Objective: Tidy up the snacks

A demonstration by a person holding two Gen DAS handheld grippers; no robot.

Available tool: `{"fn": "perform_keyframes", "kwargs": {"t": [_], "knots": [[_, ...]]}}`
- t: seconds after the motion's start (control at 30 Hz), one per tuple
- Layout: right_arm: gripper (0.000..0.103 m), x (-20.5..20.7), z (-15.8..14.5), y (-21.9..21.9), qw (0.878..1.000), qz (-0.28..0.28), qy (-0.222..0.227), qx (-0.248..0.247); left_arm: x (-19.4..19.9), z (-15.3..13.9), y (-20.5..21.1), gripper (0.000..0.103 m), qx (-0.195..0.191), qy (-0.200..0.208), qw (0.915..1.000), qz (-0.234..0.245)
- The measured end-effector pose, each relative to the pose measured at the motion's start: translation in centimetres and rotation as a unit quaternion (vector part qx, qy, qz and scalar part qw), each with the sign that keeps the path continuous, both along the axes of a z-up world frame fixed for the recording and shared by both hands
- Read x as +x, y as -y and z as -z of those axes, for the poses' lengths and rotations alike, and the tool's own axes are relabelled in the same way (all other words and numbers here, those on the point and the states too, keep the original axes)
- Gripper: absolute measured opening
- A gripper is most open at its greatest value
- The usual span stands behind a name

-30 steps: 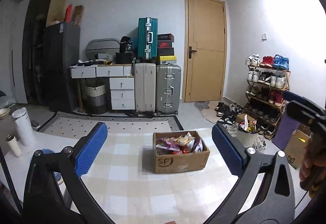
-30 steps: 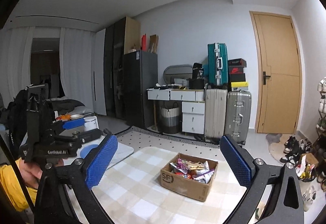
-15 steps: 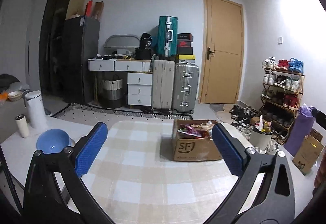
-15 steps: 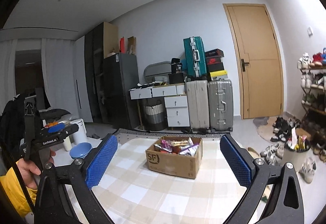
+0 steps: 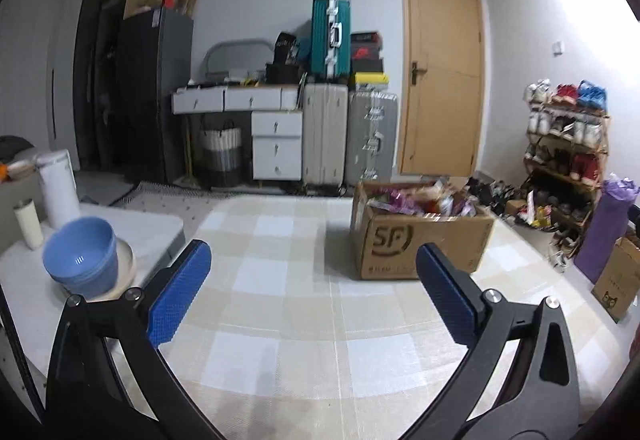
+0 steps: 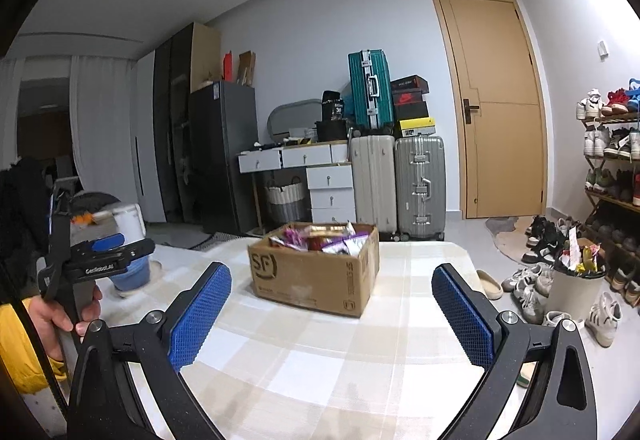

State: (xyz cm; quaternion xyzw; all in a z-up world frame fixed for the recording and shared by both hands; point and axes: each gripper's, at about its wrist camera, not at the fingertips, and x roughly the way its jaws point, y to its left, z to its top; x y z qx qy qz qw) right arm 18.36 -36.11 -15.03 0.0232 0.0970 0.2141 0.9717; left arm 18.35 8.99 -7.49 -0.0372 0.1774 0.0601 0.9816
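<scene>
A brown SF cardboard box point(image 5: 416, 244) full of snack packets point(image 5: 424, 200) stands on the checked tablecloth point(image 5: 288, 280), ahead and right in the left wrist view. In the right wrist view the box point(image 6: 316, 272) sits ahead at centre with the packets point(image 6: 320, 238) piled inside. My left gripper point(image 5: 316, 288) is open and empty, above the cloth short of the box. My right gripper point(image 6: 330, 310) is open and empty, also short of the box. The left gripper also shows at the left edge of the right wrist view point(image 6: 100, 260), held by a hand.
A blue bowl point(image 5: 82, 260) sits on a plate at the table's left, with a white kettle point(image 5: 58, 188) and a small cup point(image 5: 28, 224) behind. The bowl point(image 6: 130, 274) also shows in the right wrist view. Suitcases, drawers, a door and a shoe rack point(image 5: 568, 156) stand beyond the table.
Both grippers have dropped lower and come closer to the table, so the box looms larger. The left view has swung left, bringing the blue bowl into sight. Both stay open.
</scene>
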Motion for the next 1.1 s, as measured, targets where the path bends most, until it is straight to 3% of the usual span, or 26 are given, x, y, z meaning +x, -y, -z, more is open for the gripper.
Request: {"fn": "perform_keyframes", "kwargs": {"t": [0.2, 0.3, 0.47, 0.67, 0.87, 1.1], "knots": [[0.102, 3.8, 3.7, -1.5, 1.000, 0.015, 0.002, -0.006, 7.0, 4.4, 0.8, 0.102, -0.010, -0.004, 0.9999, 0.002], [0.102, 4.5, 4.4, -2.4, 0.995, 0.074, 0.032, -0.054, 8.8, 5.9, 1.2, 0.102, -0.011, 0.008, 0.9999, 0.004], [0.102, 4.9, 4.9, -2.6, 0.995, 0.066, 0.041, -0.058, 9.8, 8.2, 1.9, 0.102, 0.009, 0.030, 0.9992, -0.023], [0.102, 6.4, 5.5, -2.2, 0.998, 0.050, -0.006, -0.039, 10.9, 10.1, 2.9, 0.102, 0.013, 0.025, 0.9996, 0.001], [0.102, 6.6, 5.6, -3.1, 0.998, 0.032, -0.011, -0.057, 12.3, 11.6, 3.1, 0.102, 0.008, 0.019, 0.9997, 0.009], [0.102, 6.5, 5.6, -3.1, 0.998, 0.034, -0.015, -0.056, 11.8, 10.8, 4.3, 0.102, 0.020, 0.019, 0.9993, 0.026]]}}
